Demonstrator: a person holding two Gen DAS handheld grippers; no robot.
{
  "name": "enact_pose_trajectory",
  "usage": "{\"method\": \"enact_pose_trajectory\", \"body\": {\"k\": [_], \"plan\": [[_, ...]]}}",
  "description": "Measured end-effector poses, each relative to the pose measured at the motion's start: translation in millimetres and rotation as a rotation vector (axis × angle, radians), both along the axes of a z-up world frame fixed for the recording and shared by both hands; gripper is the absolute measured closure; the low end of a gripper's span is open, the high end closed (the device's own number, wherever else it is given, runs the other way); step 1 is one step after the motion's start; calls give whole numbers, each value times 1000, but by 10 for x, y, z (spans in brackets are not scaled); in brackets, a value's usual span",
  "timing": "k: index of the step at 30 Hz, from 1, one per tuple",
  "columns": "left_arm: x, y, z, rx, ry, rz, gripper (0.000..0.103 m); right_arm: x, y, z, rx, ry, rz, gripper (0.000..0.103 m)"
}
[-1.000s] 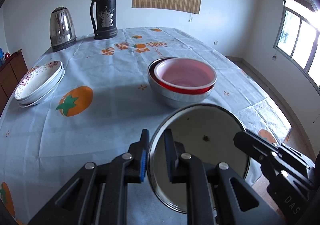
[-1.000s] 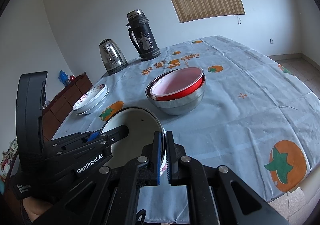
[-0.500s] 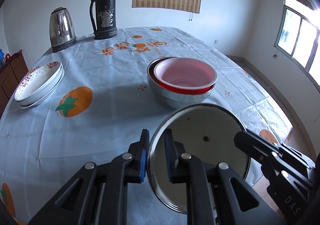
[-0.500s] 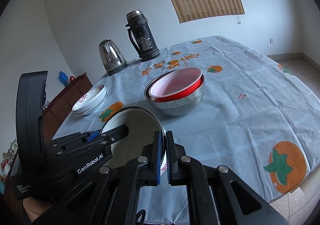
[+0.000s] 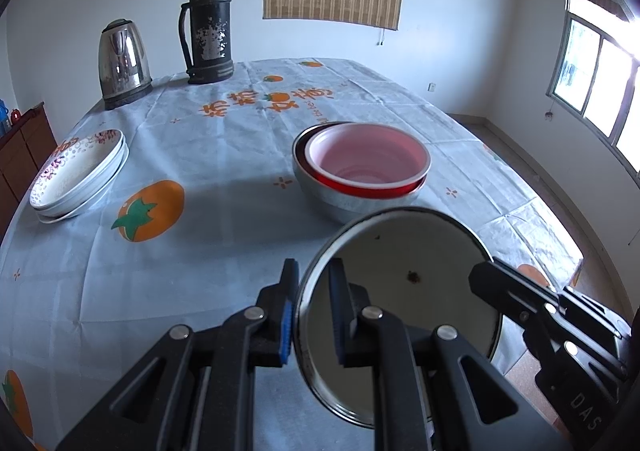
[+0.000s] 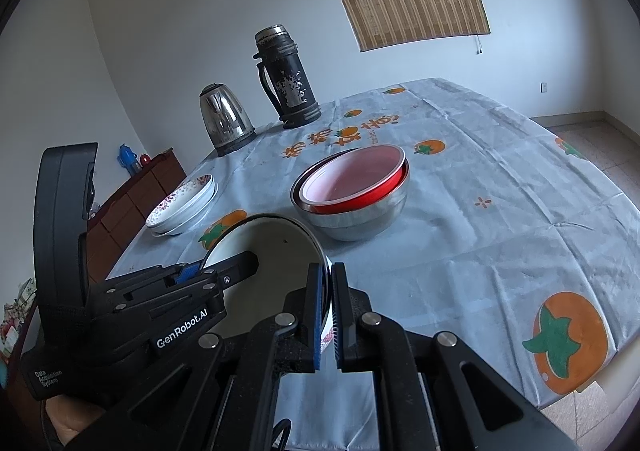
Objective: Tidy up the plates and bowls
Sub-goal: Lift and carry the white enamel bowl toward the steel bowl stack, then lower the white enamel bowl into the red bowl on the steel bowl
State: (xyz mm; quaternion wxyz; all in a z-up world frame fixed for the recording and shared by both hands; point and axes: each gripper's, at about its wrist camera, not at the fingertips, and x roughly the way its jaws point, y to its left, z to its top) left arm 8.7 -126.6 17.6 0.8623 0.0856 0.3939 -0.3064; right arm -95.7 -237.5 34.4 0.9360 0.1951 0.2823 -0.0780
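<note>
Enamel bowl (image 5: pixel 400 283) held tilted above worktop (image 5: pixel 224 155), near the nested bowls (image 5: pixel 362 171); left gripper (image 5: pixel 312 315) and right gripper (image 6: pixel 327 315) jaws clenched on opposite rims. Likely light, stiff, slick, chip-prone; best gripped at rim.

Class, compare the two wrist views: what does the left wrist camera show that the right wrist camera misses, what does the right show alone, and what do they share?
Left wrist only: a bright window on the right-hand wall.

Right wrist only: a blue bottle on the cabinet, and the "GenRobot.AI" label on the left gripper.

Both: the white enamel bowl clamped at opposite rims by both grippers, the red bowl nested in the steel bowl, the stacked plates, kettle and flask.
</note>
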Motion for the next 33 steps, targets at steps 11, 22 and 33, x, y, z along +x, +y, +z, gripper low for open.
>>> {"method": "enact_pose_trajectory", "body": {"k": [11, 22, 33], "plan": [[13, -52, 26, 0, -2, -5, 90, 0, -45, 8, 9, -4, -5, 98], [99, -154, 175, -3, -34, -6, 90, 82, -115, 131, -12, -27, -1, 98], [279, -281, 359, -28, -59, -1, 89, 256, -240, 393, -56, -72, -8, 98]]}}
